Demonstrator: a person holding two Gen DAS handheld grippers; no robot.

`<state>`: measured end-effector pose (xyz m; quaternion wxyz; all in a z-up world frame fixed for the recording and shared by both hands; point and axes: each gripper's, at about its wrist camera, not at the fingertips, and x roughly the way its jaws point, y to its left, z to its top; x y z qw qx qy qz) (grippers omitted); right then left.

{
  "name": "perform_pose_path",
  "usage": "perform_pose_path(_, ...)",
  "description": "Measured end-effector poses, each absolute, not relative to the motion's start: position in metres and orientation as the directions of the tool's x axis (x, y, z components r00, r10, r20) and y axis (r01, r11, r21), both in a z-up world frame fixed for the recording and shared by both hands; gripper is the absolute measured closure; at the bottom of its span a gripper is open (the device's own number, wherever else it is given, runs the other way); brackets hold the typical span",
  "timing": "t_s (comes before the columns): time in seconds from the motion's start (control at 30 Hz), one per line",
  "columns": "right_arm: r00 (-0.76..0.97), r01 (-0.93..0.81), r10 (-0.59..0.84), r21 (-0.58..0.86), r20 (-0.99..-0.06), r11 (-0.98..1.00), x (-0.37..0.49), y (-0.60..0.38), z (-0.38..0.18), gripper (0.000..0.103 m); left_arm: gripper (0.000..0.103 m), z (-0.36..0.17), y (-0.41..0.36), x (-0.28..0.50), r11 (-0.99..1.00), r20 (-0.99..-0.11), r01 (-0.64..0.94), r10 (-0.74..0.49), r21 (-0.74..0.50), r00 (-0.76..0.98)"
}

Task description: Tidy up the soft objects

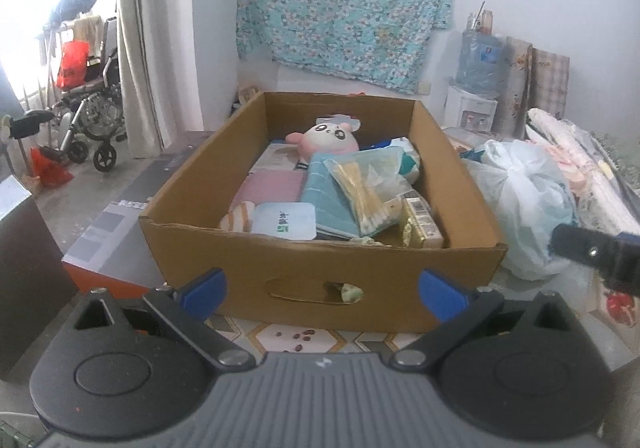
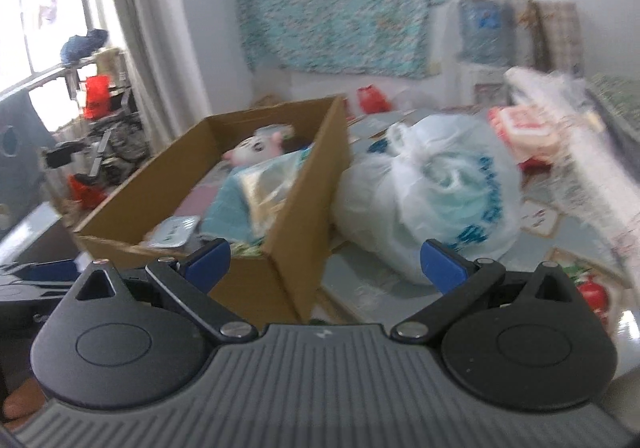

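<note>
Both the left gripper (image 1: pixel 322 290) and right gripper (image 2: pixel 324 262) hover with fingers spread, holding nothing. The plush toy (image 1: pixel 330 137) lies in the cardboard box (image 1: pixel 320 288); reaching in risks snagging the swab bag (image 1: pixel 370 187).

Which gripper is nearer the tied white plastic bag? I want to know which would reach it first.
Right. The right gripper is open just short of the white plastic bag, which lies ahead to its right. The left gripper faces the cardboard box, the bag off to its right.

Brown box, soft colours within
Pink-and-white plush toy (image 1: pixel 326 137), teal cloth (image 1: pixel 324 195), white plastic bag (image 1: pixel 520 203), teal floral hanging (image 1: pixel 344 3).
</note>
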<state>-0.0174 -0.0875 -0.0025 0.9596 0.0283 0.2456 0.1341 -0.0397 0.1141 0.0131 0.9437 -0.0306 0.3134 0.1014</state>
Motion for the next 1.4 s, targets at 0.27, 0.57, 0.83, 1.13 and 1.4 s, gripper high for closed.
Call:
perform_pose_path(0.27,0.84,-0.223,0.258,0.13,-0.477,0.966,-0.019,-0.09,-0.009,0.001,0.0,0.007,0.117,-0.035,0.975,-0.625,-0.221,0.193,0.034,0.757)
perform_pose_path(0.57,0.801,-0.243,0.291,0.159,-0.523,0.957,-0.01,-0.09,-0.016,0.001,0.0,0.011,0.114,-0.037,0.963,-0.614,-0.246,0.261,0.111,0.745)
perform_pose_path(0.83,0.752,-0.281,0.326,0.169,-0.573,0.945,0.001,-0.076,-0.024,0.001,0.0,0.01,0.119,-0.036,0.962,-0.625,-0.255,0.258,0.096,0.737)
perform_pose_path(1.13,0.736,-0.326,0.338,0.13,-0.586,0.936,0.002,-0.058,-0.024,0.001,0.0,0.012,0.121,-0.037,0.963,-0.625,-0.26,0.246,0.071,0.74)
perform_pose_path(1.4,0.737,-0.326,0.331,0.12,-0.589,0.938,0.005,-0.057,-0.023,0.001,0.0,0.014,0.123,-0.036,0.96,-0.621,-0.272,0.252,0.065,0.742)
